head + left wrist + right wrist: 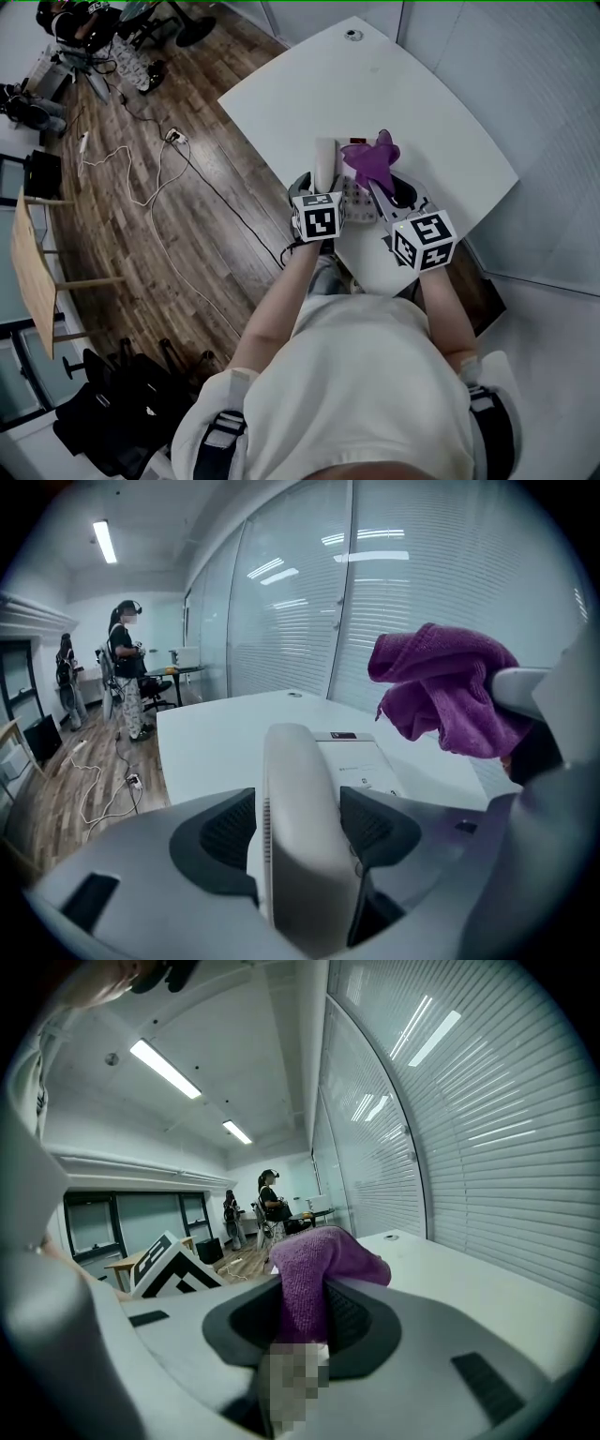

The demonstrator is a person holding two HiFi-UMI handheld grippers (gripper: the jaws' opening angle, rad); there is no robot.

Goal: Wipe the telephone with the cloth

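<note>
the left tongs (298, 832) stand released astride the phone's handset (295, 761) on the worktop (211, 742). the right tongs (302, 1321) clench the cloth (314, 1269) just beside it. an off-centre squeeze could knock the handset loose.

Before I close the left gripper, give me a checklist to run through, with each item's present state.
1. Handset between the left gripper's jaws: ok.
2. Left gripper clamped on the handset: not ok; its jaws stand open on either side of it.
3. Cloth gripped by the right gripper: ok, jaws shut on it.
4. Cloth kept off the handset: ok; in the left gripper view it hangs apart, to the handset's right.
5. Telephone resting on the table: ok.
6. Cloth touching the telephone's base: cannot tell.
</note>
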